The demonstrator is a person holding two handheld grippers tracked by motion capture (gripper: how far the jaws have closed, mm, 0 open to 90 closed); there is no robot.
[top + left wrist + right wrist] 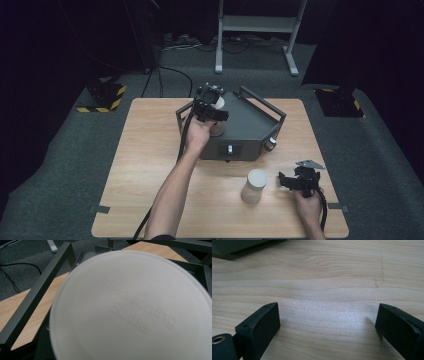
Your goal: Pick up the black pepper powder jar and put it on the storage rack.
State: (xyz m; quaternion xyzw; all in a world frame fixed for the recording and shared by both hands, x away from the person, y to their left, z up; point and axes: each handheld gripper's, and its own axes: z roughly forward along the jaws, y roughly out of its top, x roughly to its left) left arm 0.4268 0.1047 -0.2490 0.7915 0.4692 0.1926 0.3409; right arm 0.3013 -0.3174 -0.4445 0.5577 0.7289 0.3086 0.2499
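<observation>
My left gripper (pixel 212 107) is over the near left part of a dark grey tray (pixel 250 125) with rails, shut on a white bottle (pixel 219 103). In the left gripper view the bottle's round white end (pixel 130 312), embossed "Seasoning Bottle", sits very close and hides the jaws. A second white bottle (pixel 254 186) stands upright on the wooden table (pixel 150 165), in front of the tray. My right gripper (pixel 296 182) rests low at the table's front right, just right of that bottle. It is open, with bare wood between its jaws (pixel 327 322).
The tray's dark rails (pixel 37 295) rise around the held bottle, and a small knob (pixel 270 144) sticks out at the tray's front right. Beyond the table lie grey carpet, cables and a metal stand (pixel 257 30).
</observation>
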